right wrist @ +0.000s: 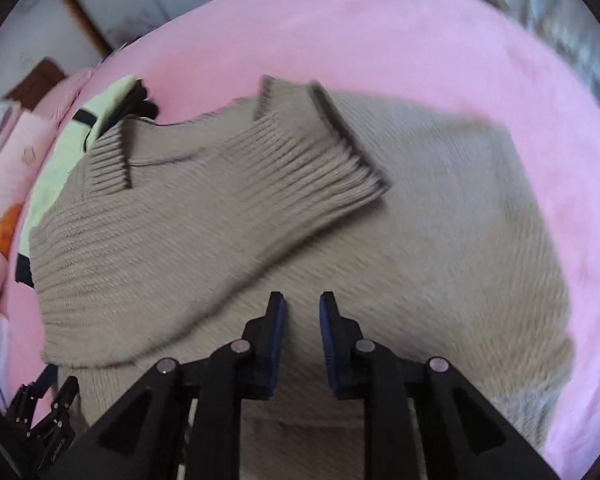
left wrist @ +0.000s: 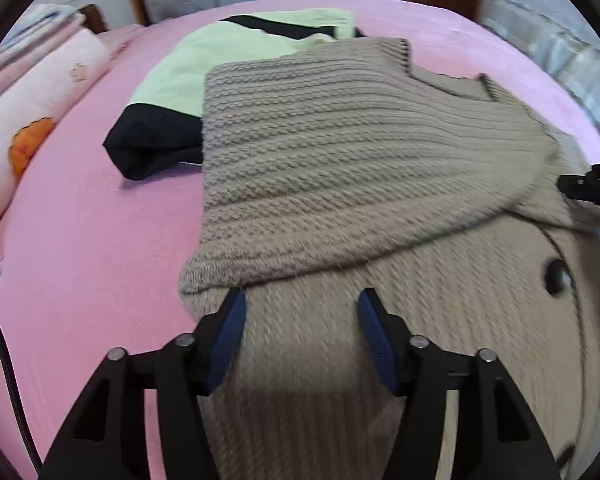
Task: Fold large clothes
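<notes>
Starting from the fingers, we see the left gripper [left wrist: 302, 308] with its blue pads [left wrist: 230, 340] wide apart and nothing between them, hanging just above the near part of the beige knitted sweater [left wrist: 340, 152]. The right gripper [right wrist: 303, 312] has its pads [right wrist: 278, 336] closer, with a narrow gap between them, and it also grips nothing; it hovers over the body of the same sweater [right wrist: 440, 248]. The sweater is our landmark: it lies spread on the pink bed cover [right wrist: 380, 40], and one sleeve [right wrist: 292, 168] is laid diagonally across its chest, with the ribbed cuff [right wrist: 352, 144] pointing away from us. We judge the sleeve was put there as a step of the fold, to make the shape narrower, and that both grippers stay free because they wait for the next hold, probably on the near edge. A dark round button [left wrist: 557, 276] sits on the sweater, on the right side of the left view. Behind the sweater and partly under it lies a light green and black garment [left wrist: 180, 76]. To the left of the sweater, near the bed edge, is a pink pillow [left wrist: 40, 92] with an orange picture. We find no brand or label; a small marking on the gripper body in the lower left of the right view is too blurred to read.
</notes>
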`<act>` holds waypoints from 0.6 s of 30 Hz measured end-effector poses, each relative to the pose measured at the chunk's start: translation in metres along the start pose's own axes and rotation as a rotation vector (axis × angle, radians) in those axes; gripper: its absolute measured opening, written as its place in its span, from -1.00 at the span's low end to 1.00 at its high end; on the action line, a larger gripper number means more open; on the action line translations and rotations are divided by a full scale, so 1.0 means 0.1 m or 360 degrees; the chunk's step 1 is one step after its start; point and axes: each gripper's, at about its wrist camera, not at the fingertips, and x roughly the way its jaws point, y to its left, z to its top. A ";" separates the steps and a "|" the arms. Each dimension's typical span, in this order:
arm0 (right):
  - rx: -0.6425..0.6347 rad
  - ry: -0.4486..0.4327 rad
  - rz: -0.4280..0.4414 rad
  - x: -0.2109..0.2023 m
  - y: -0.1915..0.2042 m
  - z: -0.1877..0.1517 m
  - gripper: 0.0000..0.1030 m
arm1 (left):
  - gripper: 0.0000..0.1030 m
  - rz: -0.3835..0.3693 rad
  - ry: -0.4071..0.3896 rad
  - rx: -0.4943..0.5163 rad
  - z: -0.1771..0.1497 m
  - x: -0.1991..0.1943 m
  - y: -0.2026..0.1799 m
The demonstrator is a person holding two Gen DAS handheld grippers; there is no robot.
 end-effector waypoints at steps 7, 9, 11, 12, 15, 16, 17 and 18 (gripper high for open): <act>-0.0063 -0.0158 -0.0022 -0.33 -0.16 0.19 -0.14 | 0.43 -0.0113 -0.0097 -0.0095 0.23 -0.31 0.35; -0.0081 -0.0183 -0.0041 -0.29 -0.12 0.27 -0.14 | 0.43 -0.0051 -0.0100 -0.0136 0.39 -0.21 0.43; -0.0083 -0.0188 -0.0052 -0.17 -0.01 0.45 -0.14 | 0.43 0.0019 -0.0067 -0.0171 0.55 -0.04 0.47; -0.0072 -0.0186 -0.0067 -0.10 0.03 0.54 -0.14 | 0.43 0.0046 -0.0046 -0.0193 0.61 0.06 0.48; -0.0125 -0.0212 -0.0128 0.07 0.12 0.70 -0.14 | 0.43 0.0085 0.0006 -0.0253 0.78 0.33 0.50; -0.0165 -0.0217 -0.0171 0.11 0.14 0.71 -0.14 | 0.43 0.0110 0.0020 -0.0258 0.81 0.40 0.49; -0.0209 -0.0213 -0.0234 0.19 0.18 0.72 -0.14 | 0.43 0.0162 0.0036 -0.0253 0.83 0.47 0.48; -0.0267 -0.0197 -0.0319 0.28 0.20 0.73 -0.14 | 0.48 0.0216 0.0053 -0.0252 0.84 0.54 0.47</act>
